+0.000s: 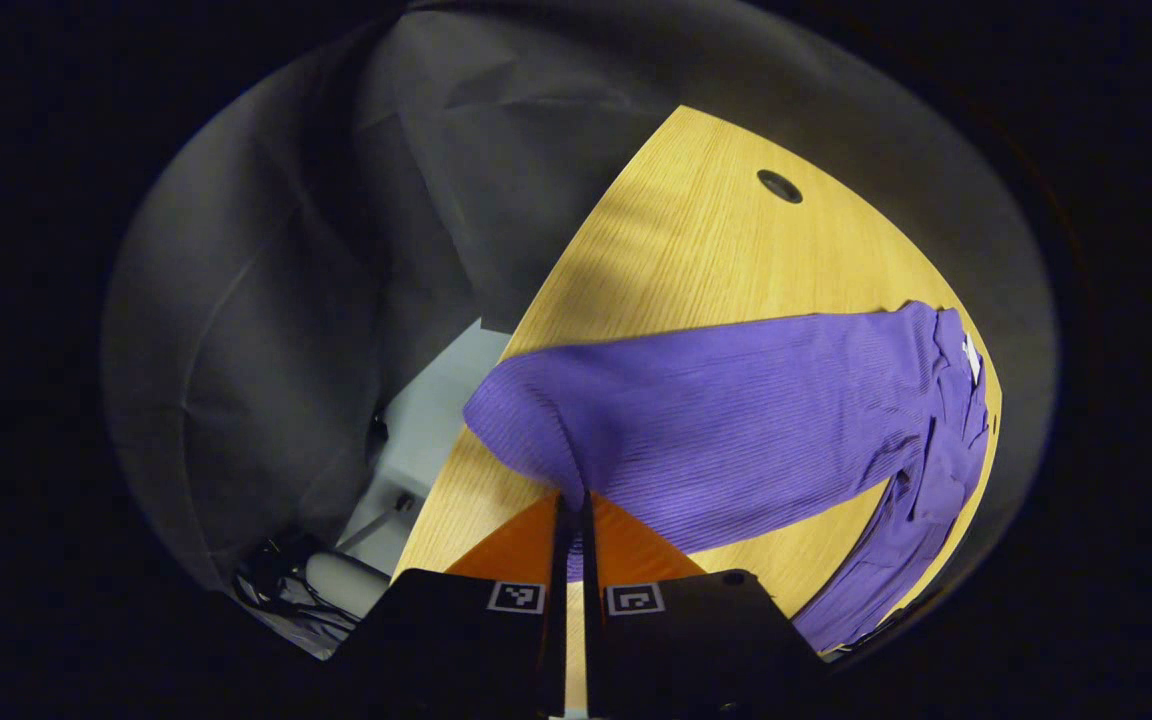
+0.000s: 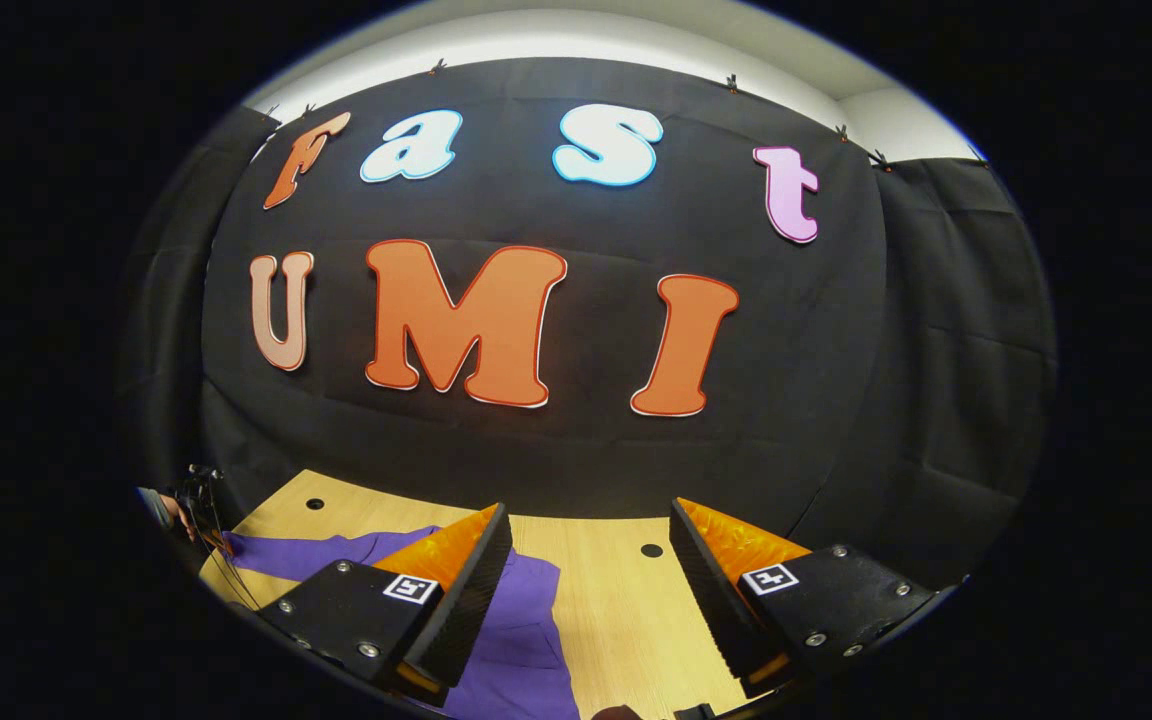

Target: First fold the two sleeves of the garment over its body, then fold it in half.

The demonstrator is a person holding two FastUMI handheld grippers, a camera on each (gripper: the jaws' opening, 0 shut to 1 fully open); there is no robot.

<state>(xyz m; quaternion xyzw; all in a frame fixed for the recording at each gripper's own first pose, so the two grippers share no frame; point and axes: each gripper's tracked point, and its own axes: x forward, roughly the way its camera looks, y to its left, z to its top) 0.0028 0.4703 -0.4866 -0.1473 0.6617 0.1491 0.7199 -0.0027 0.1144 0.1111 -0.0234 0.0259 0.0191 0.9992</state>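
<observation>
A purple ribbed garment (image 1: 736, 410) lies across the wooden table (image 1: 696, 260), and one part of it hangs over the table's edge at the lower right. My left gripper (image 1: 572, 500) is shut on the near end of the cloth, which bulges up around the fingertips. In the right gripper view the same garment (image 2: 516, 620) spreads over the table (image 2: 616, 600) below the left finger. My right gripper (image 2: 591, 512) is open, held above the table and pointing at the booth wall, with nothing between its fingers.
The table has round cable holes (image 1: 779, 185) (image 2: 651, 550). Beyond its left edge I see the pale floor (image 1: 416, 430) with cables (image 1: 276, 590). A hand (image 2: 171, 508) shows at the far left of the right gripper view. Black cloth walls surround the table.
</observation>
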